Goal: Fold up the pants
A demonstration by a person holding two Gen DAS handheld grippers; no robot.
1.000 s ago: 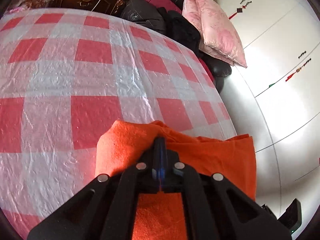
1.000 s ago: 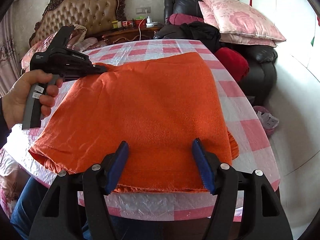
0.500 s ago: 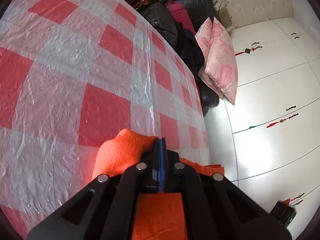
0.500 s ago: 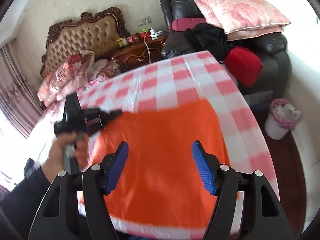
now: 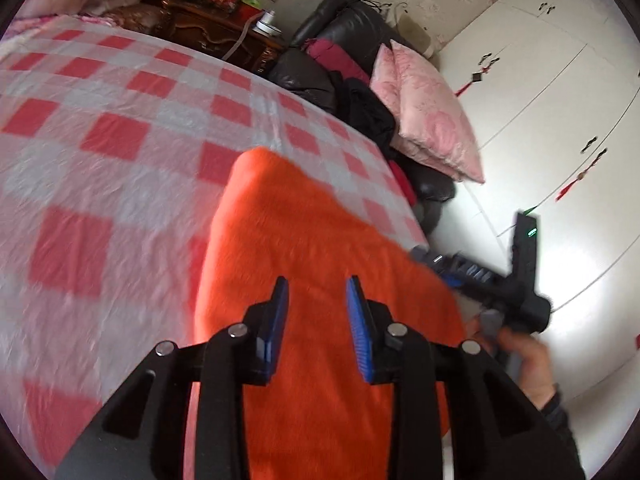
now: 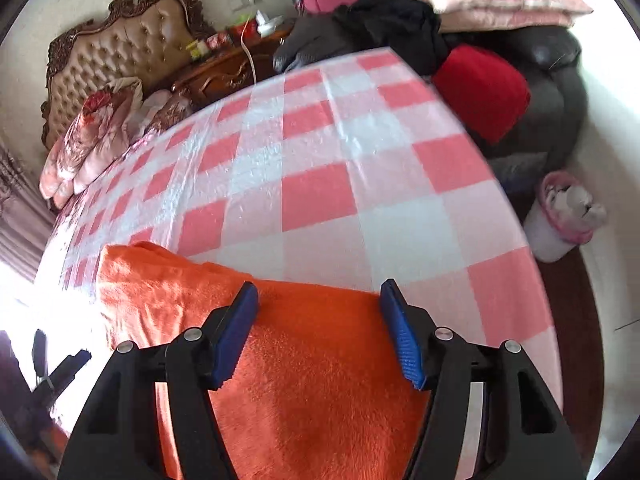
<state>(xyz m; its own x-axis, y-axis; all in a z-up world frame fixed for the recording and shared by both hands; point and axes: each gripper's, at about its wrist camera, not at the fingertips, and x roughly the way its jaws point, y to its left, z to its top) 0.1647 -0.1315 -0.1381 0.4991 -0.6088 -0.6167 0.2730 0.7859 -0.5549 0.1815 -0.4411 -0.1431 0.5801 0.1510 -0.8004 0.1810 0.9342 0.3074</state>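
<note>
The orange pants [image 5: 320, 264] lie folded in a thick stack on the red-and-white checked tablecloth [image 5: 100, 160], near its front edge. My left gripper [image 5: 318, 300] is open and empty, just above the stack. My right gripper [image 6: 318, 304] is open and empty, with its fingers on either side of the far edge of the pants [image 6: 312, 360]. The right gripper also shows in the left wrist view [image 5: 452, 270], held by a hand at the right edge of the stack. The left gripper also shows in the right wrist view as a dark shape [image 6: 60, 364] at the far left.
The tablecloth [image 6: 340, 168] stretches far beyond the pants. Behind the table stand a black leather sofa [image 6: 552, 64] with pink pillows [image 5: 432, 120] and a red cushion [image 6: 484, 92], a carved headboard [image 6: 120, 52] and a wooden side table [image 5: 224, 36]. A white bin [image 6: 560, 220] stands on the floor at right.
My left gripper has let go of the pants and opened, and has lifted off them. The pants have gone from spread wide to a narrower folded stack. My right gripper has moved down close over it.
</note>
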